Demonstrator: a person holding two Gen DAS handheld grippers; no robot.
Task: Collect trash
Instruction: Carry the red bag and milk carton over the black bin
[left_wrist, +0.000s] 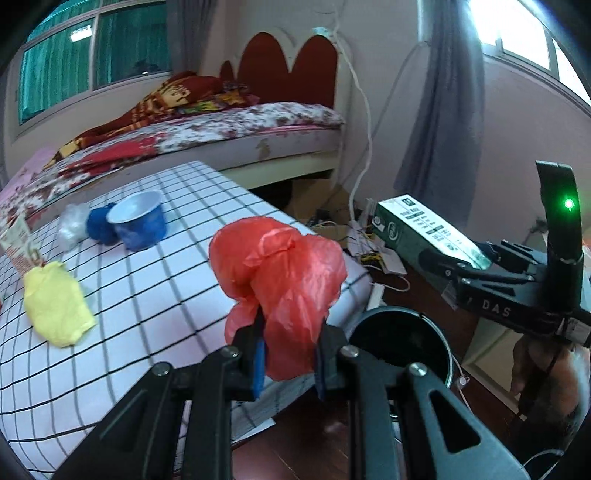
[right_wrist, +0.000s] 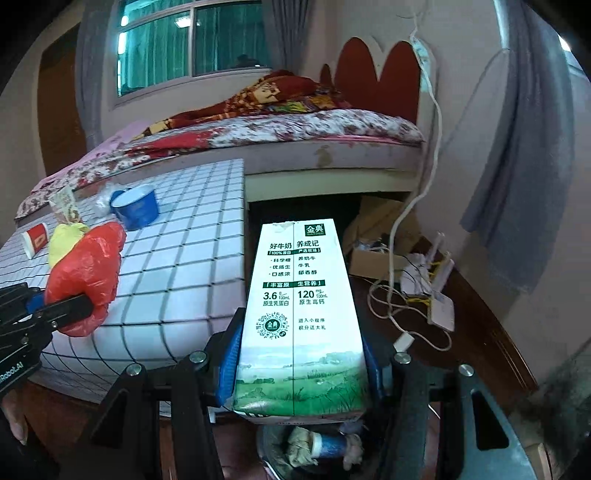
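Note:
My left gripper (left_wrist: 290, 345) is shut on a crumpled red plastic bag (left_wrist: 280, 273), held above the edge of the checked table (left_wrist: 155, 302) next to a black trash bin (left_wrist: 402, 345). From the right wrist view the same red bag (right_wrist: 88, 277) and left gripper (right_wrist: 64, 308) show at the left. My right gripper (right_wrist: 301, 360) is shut on a green and white milk carton (right_wrist: 301, 317), held over the bin (right_wrist: 314, 446), which holds crumpled trash. The carton (left_wrist: 424, 230) and right gripper (left_wrist: 476, 266) also appear at the right of the left wrist view.
On the table lie a yellow bag (left_wrist: 55, 306), a blue cup (left_wrist: 138, 219), a blue wad (left_wrist: 99, 223), a clear wad (left_wrist: 72, 223) and a small red carton (right_wrist: 35, 238). A bed (left_wrist: 207, 129) stands behind. Cables and boxes (right_wrist: 417, 280) litter the floor at the right.

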